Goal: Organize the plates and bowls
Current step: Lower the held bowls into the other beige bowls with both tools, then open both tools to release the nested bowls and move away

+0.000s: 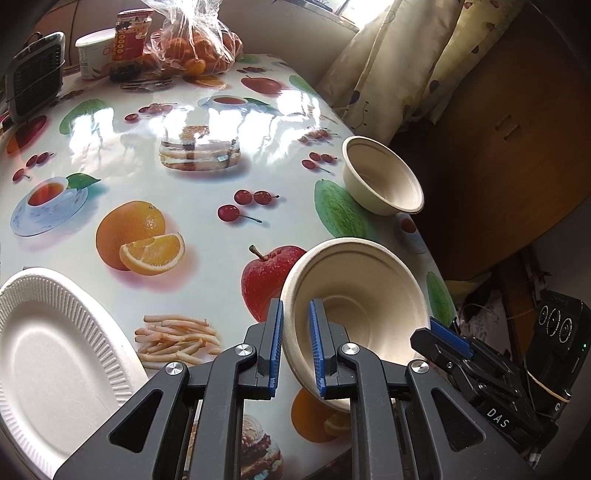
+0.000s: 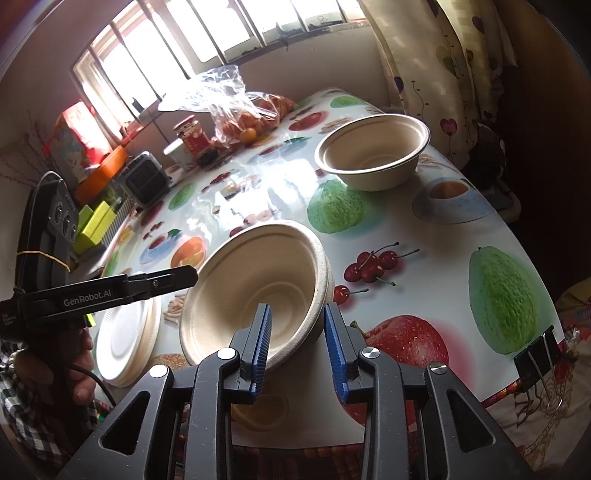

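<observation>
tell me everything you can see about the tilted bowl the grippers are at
The tilted bowl is beige, of what looks like moulded fibre pulp, with a rolled rim and faint rings inside. It looks like two nested bowls, a second rim showing under the first. It is empty and tipped up off the fruit-print table. The left gripper pinches its rim, one pad inside and one outside. The right gripper straddles the opposite rim with its outer pad standing clear.

"GenRobot.AI", white letters, along my left gripper (image 2: 184, 277) arm, left edge of right wrist view. "DAS" on my right gripper (image 1: 439, 328) body, lower right of left wrist view. Red jar (image 1: 129, 35) label, upper left: unreadable.
</observation>
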Demonstrator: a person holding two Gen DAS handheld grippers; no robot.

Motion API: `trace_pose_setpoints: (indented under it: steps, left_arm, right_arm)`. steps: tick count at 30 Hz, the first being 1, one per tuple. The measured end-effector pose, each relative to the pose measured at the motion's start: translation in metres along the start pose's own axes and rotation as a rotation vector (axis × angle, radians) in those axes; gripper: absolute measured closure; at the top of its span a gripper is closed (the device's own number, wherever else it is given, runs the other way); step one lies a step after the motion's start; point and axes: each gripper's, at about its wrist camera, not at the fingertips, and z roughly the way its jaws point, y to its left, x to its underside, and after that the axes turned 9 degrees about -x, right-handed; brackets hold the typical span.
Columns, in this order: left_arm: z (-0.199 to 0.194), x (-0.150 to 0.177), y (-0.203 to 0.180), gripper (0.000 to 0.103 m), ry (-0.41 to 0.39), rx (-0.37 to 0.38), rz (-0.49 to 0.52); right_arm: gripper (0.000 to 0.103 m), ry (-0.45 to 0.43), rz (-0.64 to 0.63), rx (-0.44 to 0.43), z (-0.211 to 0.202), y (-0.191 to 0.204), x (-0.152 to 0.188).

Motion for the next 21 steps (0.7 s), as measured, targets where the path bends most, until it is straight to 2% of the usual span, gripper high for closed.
trace_pose_setpoints:
  steps: [6, 10, 14, 16, 21]
  left_arm:
    - [0.000, -0.001, -0.002, 0.088, -0.003, -0.004, 0.003]
    - [-0.001, -0.004, -0.003, 0.081, -0.005, -0.010, 0.008]
    - [-0.003, -0.011, -0.007, 0.080, -0.013, -0.014, 0.020]
    - [-0.003, -0.015, -0.010, 0.073, -0.017, -0.016, 0.025]
    - [-0.004, -0.031, -0.021, 0.072, -0.038, -0.010, 0.047]
  right_arm:
    - [0.071, -0.003, 0.002, 0.003, 0.001, 0.000, -0.001]
    - [0.068, -0.013, 0.002, 0.008, -0.001, -0.003, -0.005]
    - [0.064, -0.037, 0.003, 0.018, -0.007, -0.007, -0.011]
    - [0.063, -0.051, -0.001, 0.028, -0.010, -0.010, -0.015]
    - [0.061, -0.081, 0.003, 0.062, -0.017, -0.021, -0.025]
